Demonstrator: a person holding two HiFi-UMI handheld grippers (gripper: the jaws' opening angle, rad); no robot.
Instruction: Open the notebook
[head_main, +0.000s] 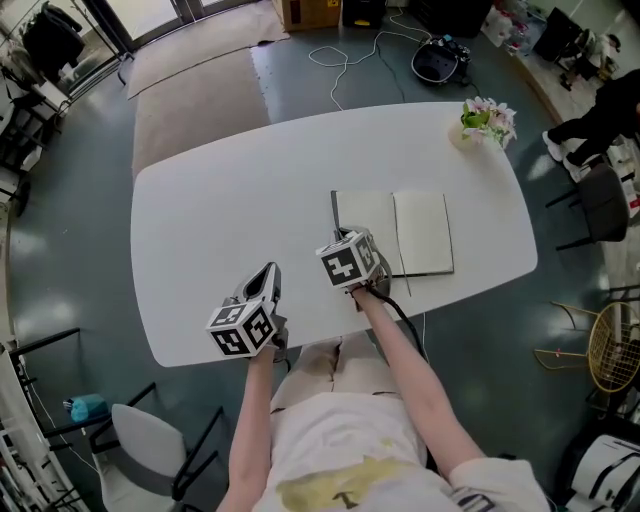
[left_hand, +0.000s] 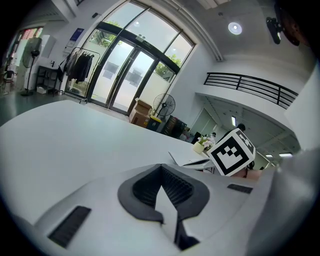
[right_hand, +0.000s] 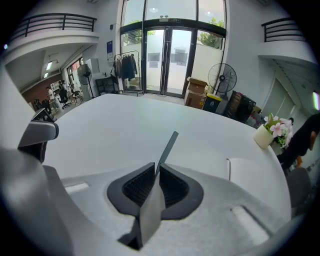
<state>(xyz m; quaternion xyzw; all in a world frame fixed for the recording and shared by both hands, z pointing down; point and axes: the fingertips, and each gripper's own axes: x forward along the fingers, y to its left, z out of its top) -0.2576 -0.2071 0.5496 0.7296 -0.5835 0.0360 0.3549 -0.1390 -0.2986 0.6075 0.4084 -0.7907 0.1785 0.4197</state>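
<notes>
The notebook (head_main: 420, 233) lies open on the white table (head_main: 220, 210), its white pages facing up. Its thin dark grey cover (head_main: 333, 208) stands on edge at the left side of the pages. My right gripper (head_main: 339, 238) is shut on that cover; in the right gripper view the cover (right_hand: 168, 145) rises between the pads of the right gripper (right_hand: 157, 171), and a white page (right_hand: 250, 175) lies to the right. My left gripper (head_main: 268, 280) hovers over bare table to the left of the notebook, shut and holding nothing. The left gripper view shows the left gripper (left_hand: 161, 170) with its pads meeting, the notebook (left_hand: 192, 161) beyond.
A small pot of flowers (head_main: 487, 120) stands at the table's far right corner. A dark chair (head_main: 600, 200) and a seated person are beyond the right edge. Cables (head_main: 345, 60) lie on the floor past the far edge. A grey chair (head_main: 150, 440) is at the near left.
</notes>
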